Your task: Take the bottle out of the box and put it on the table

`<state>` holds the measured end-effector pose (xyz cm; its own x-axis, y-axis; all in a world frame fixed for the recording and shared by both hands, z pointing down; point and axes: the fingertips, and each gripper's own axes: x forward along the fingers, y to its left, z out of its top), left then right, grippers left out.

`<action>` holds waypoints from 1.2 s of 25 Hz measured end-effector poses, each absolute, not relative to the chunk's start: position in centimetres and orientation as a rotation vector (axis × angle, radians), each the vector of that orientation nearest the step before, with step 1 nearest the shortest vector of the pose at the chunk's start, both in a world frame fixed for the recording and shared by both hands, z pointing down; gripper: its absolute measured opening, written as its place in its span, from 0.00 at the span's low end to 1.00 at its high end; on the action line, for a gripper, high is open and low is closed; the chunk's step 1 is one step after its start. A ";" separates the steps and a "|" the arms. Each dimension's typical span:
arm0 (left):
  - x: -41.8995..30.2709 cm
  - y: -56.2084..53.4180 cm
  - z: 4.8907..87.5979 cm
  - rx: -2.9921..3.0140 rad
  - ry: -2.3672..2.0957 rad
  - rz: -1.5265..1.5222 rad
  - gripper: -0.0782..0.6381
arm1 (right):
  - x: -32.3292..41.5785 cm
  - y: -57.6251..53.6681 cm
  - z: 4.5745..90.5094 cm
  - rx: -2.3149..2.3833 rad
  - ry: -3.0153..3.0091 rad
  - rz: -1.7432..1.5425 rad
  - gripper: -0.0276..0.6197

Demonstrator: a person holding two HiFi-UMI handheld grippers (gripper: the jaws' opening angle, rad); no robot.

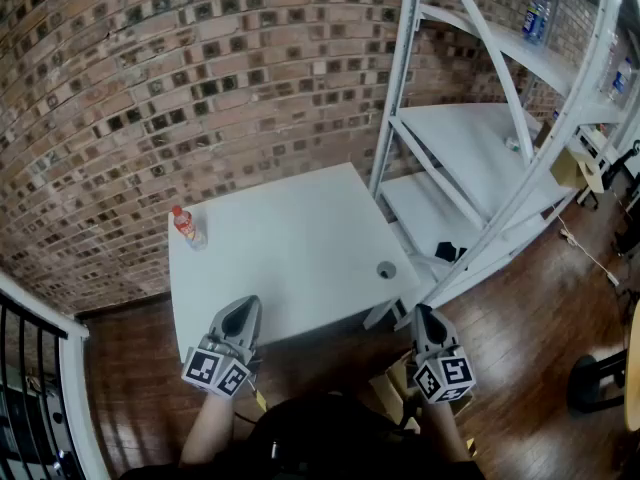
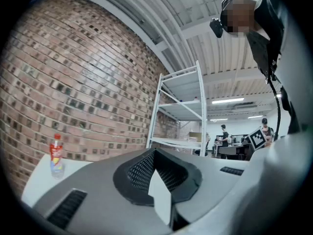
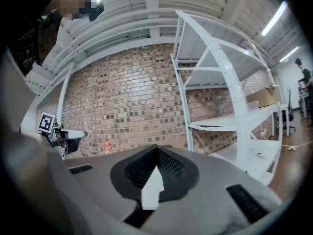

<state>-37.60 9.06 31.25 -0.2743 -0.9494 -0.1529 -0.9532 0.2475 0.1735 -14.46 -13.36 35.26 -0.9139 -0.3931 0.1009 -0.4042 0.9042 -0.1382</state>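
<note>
A small clear bottle [image 1: 186,226] with a red cap and red label stands upright at the far left of the white table [image 1: 290,248]. It also shows small in the left gripper view, as the bottle [image 2: 56,155], and in the right gripper view, as the bottle [image 3: 107,146]. My left gripper [image 1: 241,308] hovers over the table's near edge, shut and empty, well short of the bottle. Off the table's near right corner, my right gripper [image 1: 426,315] is shut too, with nothing in it. A cardboard box [image 1: 393,383] sits on the floor below it, mostly hidden.
A white metal shelf rack [image 1: 480,158] stands right of the table, with bottles [image 1: 537,13] on its upper shelf. The table has a round cable hole [image 1: 386,269] near its right edge. A brick wall [image 1: 200,88] runs behind, and a black railing [image 1: 30,388] stands at left.
</note>
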 end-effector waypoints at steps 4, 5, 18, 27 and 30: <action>-34.3 3.5 31.0 -1.992 2.375 0.366 0.11 | -8.7 -17.1 35.8 0.785 -2.967 0.257 0.05; -33.4 2.0 31.0 -2.026 2.348 0.368 0.11 | -7.1 -18.0 35.8 0.829 -2.960 0.258 0.05; -20.2 -12.0 31.3 -2.501 1.901 0.430 0.11 | 10.6 -20.7 34.3 1.425 -2.798 0.215 0.05; -12.6 -13.8 31.0 -2.788 1.548 0.420 0.11 | 15.5 -13.6 34.7 1.706 -2.633 0.243 0.05; -10.9 -13.4 31.4 -2.852 1.469 0.407 0.11 | 16.5 -11.8 35.2 1.763 -2.584 0.254 0.05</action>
<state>-10.92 -13.36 31.43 0.5566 -0.8110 -0.1801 -0.7879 -0.5840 0.1950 16.50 -11.79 35.18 -0.3687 -0.9248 0.0934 -0.9253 0.3557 -0.1314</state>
